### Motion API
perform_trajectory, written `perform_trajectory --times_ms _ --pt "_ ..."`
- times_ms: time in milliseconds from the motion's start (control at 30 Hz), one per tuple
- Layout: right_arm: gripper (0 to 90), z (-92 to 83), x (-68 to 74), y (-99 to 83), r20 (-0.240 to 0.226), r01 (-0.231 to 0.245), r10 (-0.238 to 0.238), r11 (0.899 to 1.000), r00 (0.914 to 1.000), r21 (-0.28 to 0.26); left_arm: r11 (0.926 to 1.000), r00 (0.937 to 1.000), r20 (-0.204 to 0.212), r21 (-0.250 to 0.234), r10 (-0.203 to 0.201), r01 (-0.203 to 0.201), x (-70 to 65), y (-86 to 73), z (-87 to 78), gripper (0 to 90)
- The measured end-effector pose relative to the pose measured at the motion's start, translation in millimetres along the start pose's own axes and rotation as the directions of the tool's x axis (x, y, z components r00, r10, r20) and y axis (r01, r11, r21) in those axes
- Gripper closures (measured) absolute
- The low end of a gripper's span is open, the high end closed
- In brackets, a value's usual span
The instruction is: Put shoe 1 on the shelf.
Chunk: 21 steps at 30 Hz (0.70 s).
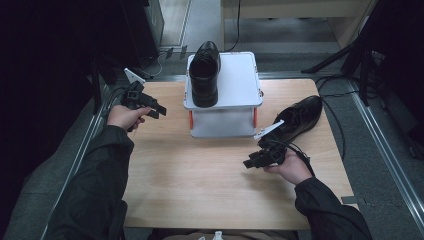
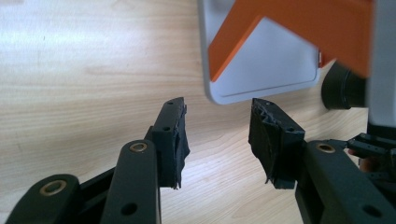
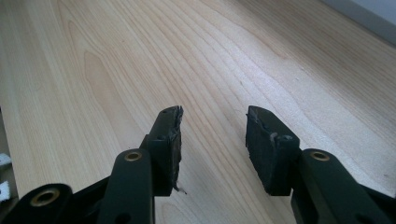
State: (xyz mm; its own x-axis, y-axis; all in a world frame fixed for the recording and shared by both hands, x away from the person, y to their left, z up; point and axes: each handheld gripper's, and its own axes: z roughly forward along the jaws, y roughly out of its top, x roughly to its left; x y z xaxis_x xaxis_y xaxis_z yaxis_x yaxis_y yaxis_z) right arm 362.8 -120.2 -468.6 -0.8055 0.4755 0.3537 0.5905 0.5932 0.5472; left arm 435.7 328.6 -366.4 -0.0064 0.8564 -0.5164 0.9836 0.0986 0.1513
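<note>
One black dress shoe stands on top of a white box at the table's far middle. A second black shoe lies on the wooden table to the box's right. My left gripper hovers open at the table's left edge, pointing toward the box, whose orange latch shows close ahead. My right gripper is open low over the table, just in front of the second shoe, jaws aimed left. Nothing sits between either pair of jaws.
The other hand's gripper shows at the far right of the left gripper view. Black tripod legs and cables stand right of the table. A metal rail runs along the floor at right.
</note>
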Motion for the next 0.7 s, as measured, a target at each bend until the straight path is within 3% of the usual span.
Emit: perform_trajectory --times_ms 200,433,667,700 --pt "56.7 -0.6 -1.1 0.0 0.009 -0.006 0.006 1.0 0.9999 -0.001 0.9997 0.9997 0.01 0.006 -0.023 0.023 17.5 -15.2 10.2 55.3" --pt "56.7 0.7 -1.6 0.4 0.012 -0.007 0.007 1.0 0.9999 0.001 1.0 0.9997 -0.023 0.002 0.006 -0.006 30.2 -34.8 21.5 54.6" --pt "56.6 2.9 -0.4 0.4 0.017 0.002 -0.002 1.0 0.9999 0.016 0.9992 0.9994 -0.005 0.019 0.035 -0.035 43.2 -63.3 37.6 53.9" --pt "56.6 3.0 -0.2 0.4 0.016 0.003 -0.003 1.0 0.9999 0.016 0.9997 0.9997 0.0 0.004 0.025 -0.025 44.8 -68.2 39.6 53.9"
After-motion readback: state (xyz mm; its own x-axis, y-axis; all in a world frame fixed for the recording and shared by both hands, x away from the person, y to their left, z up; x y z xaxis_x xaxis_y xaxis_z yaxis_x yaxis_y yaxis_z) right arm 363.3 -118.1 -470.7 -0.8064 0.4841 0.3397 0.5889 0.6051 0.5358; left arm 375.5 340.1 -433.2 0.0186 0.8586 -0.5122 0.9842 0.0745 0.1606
